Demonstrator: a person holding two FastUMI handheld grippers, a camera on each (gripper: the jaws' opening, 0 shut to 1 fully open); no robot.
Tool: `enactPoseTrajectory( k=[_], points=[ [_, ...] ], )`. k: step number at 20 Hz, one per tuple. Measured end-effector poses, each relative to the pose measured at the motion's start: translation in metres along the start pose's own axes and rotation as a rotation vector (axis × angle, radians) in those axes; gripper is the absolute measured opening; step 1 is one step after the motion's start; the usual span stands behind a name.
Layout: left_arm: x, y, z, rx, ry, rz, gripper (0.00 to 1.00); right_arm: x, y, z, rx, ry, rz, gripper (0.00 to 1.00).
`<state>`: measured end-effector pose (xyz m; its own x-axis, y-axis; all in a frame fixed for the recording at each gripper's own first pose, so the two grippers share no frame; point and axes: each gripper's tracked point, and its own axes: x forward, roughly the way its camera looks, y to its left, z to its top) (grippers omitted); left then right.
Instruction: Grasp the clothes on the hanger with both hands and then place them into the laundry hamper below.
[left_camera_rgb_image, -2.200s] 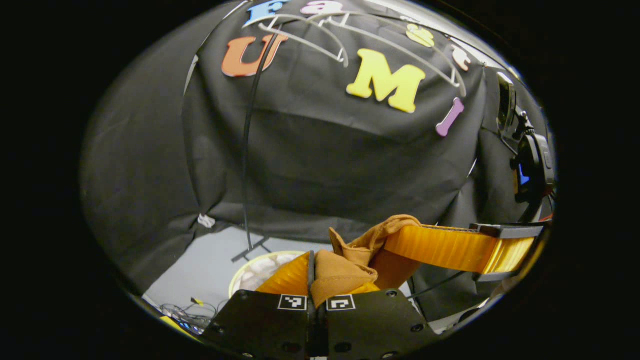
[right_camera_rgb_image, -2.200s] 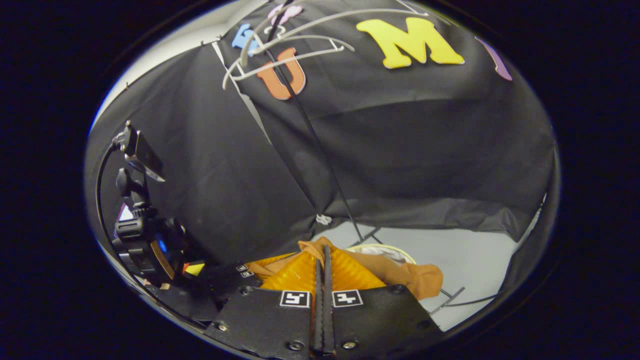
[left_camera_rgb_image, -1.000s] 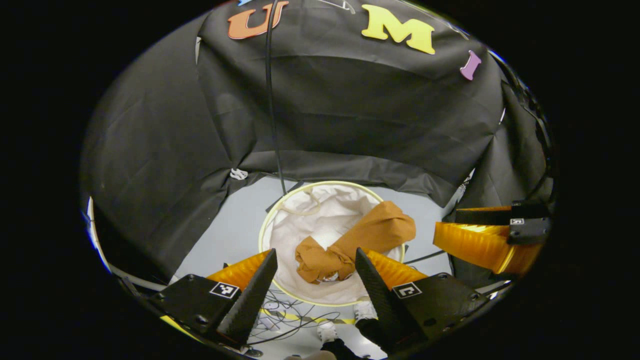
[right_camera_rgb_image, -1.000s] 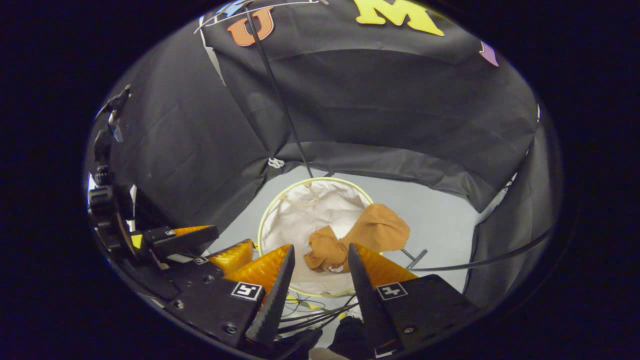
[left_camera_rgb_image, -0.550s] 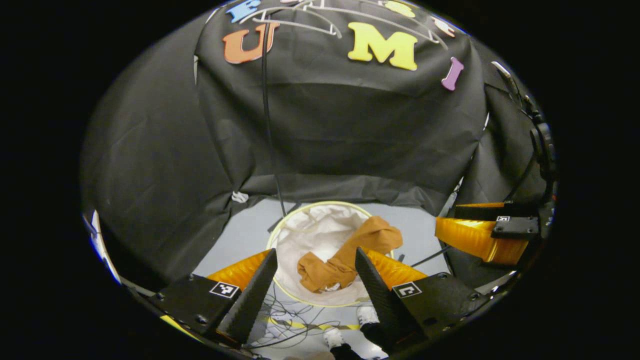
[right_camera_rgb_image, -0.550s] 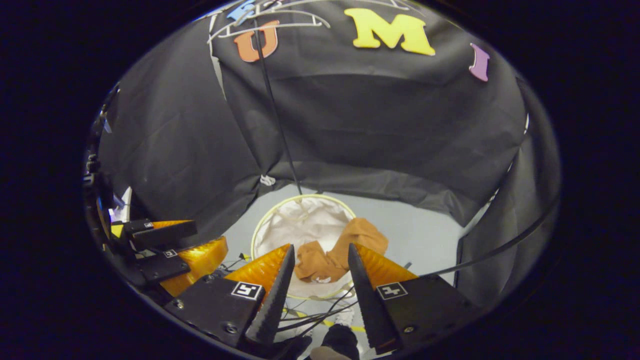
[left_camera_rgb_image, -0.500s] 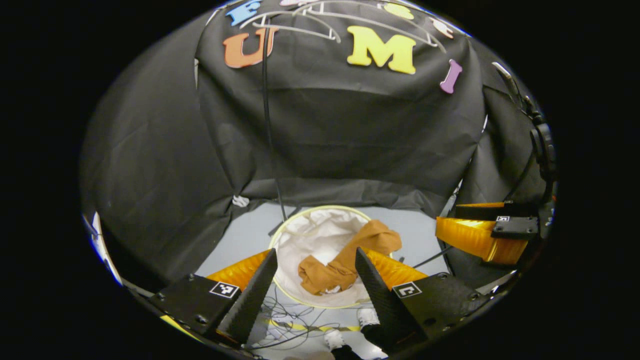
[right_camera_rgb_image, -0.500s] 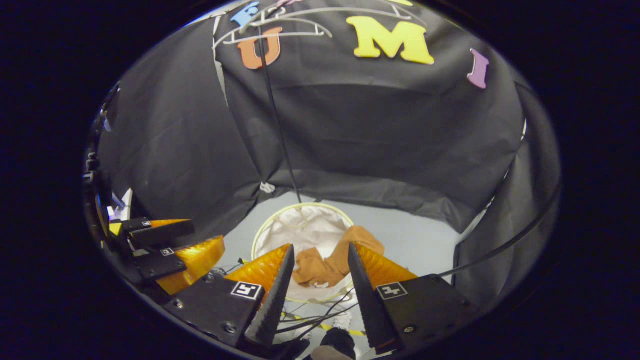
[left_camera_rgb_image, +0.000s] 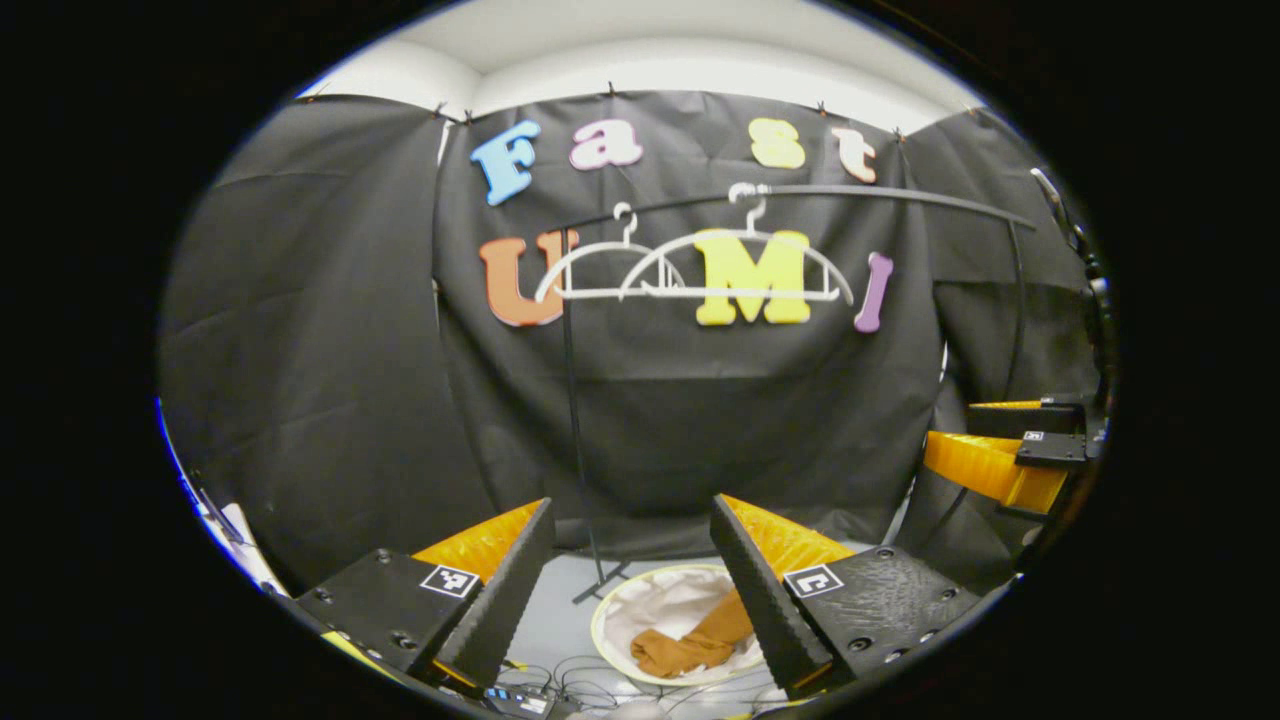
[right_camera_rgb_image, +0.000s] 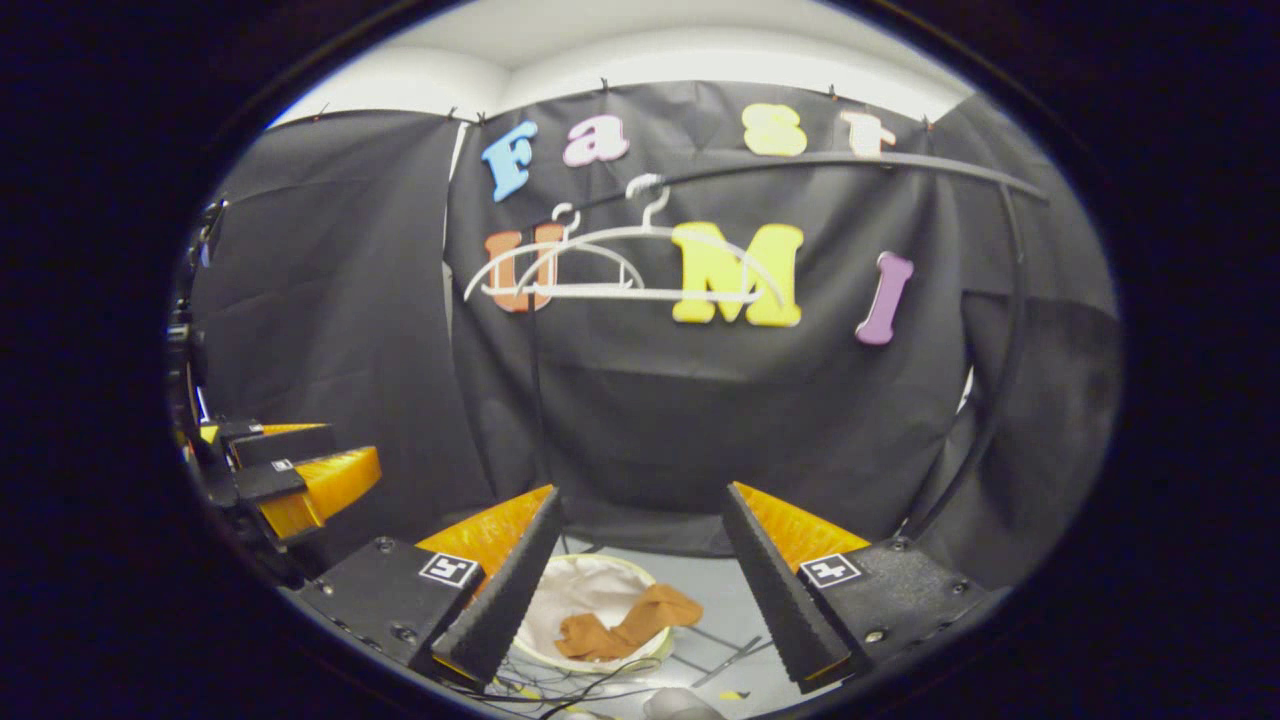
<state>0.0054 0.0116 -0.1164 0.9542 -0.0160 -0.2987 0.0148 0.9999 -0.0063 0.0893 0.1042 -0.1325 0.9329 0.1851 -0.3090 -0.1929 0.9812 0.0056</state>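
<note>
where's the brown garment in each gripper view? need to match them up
Left gripper view: the brown garment lies low and just right of centre, in the laundry hamper, partly behind the left gripper's right-hand finger.
Right gripper view: the garment lies low and centre, draped over the hamper's right rim.
Shared landmark: the white hangers on the black rail above.

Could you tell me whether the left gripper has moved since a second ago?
Yes. The left gripper has lifted and tilted up: the hamper has dropped low in the left gripper view and the hangers have come into sight.
</note>
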Motion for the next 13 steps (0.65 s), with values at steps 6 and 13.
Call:
enactPoseTrajectory(
  k=[6,13],
  points=[
    [-0.057,0.012,0.083,0.028,-0.165,0.039,0.89,-0.048,-0.016,0.059,0.08,-0.179,-0.04,1.0],
    [-0.094,-0.001,0.104,0.055,-0.24,0.13,0.89,-0.102,-0.046,0.075,0.038,-0.27,-0.04,1.0]
  ],
)
